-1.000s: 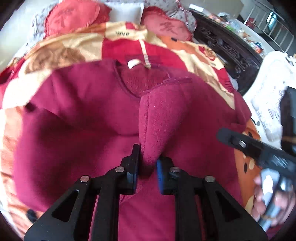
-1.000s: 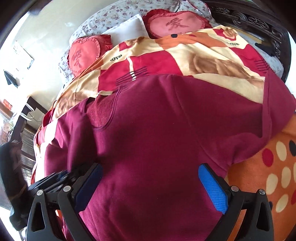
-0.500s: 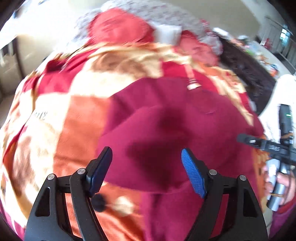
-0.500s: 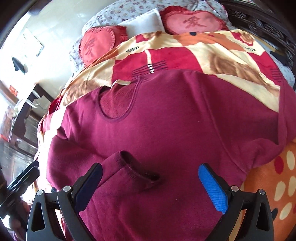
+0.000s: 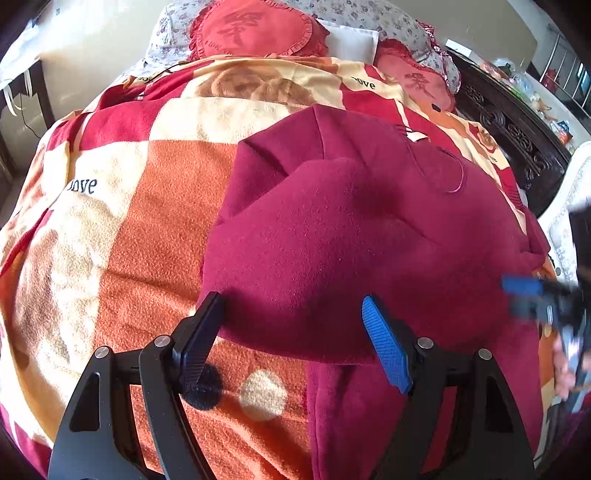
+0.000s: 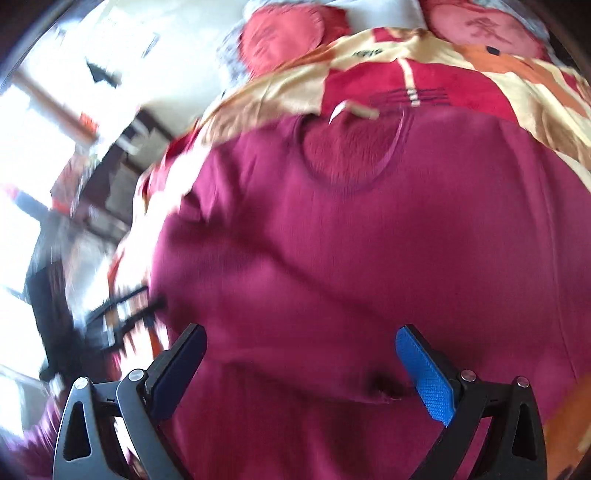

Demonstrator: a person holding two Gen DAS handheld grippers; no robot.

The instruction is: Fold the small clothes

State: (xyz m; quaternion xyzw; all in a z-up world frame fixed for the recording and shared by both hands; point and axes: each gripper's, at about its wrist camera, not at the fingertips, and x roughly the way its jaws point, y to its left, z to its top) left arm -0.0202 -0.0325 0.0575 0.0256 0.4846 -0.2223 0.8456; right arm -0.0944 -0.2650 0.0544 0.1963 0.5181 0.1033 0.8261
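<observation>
A maroon sweatshirt (image 5: 332, 240) lies flat on the bed, collar and white label (image 5: 417, 136) pointing away. Its left sleeve is folded over the body. My left gripper (image 5: 291, 301) hovers open over the near edge of that folded part, nothing between its pads. The right wrist view is blurred. There my right gripper (image 6: 301, 332) stands open above the sweatshirt (image 6: 369, 240), with the sleeve cuff (image 6: 384, 387) lying just inside its blue pad (image 6: 424, 376). The right gripper (image 5: 532, 295) also shows blurred at the right edge of the left wrist view.
An orange, red and cream blanket (image 5: 129, 240) covers the bed. Heart-shaped red pillows (image 5: 255, 29) sit at the head. A dark carved wooden frame (image 5: 517, 136) runs along the right side. A dark desk (image 6: 122, 177) stands off the bed's left side.
My left gripper opened, let go of the sleeve and drew back to the left; the sleeve now rests folded across the body. The right gripper swung over the sweatshirt, its jaws unchanged.
</observation>
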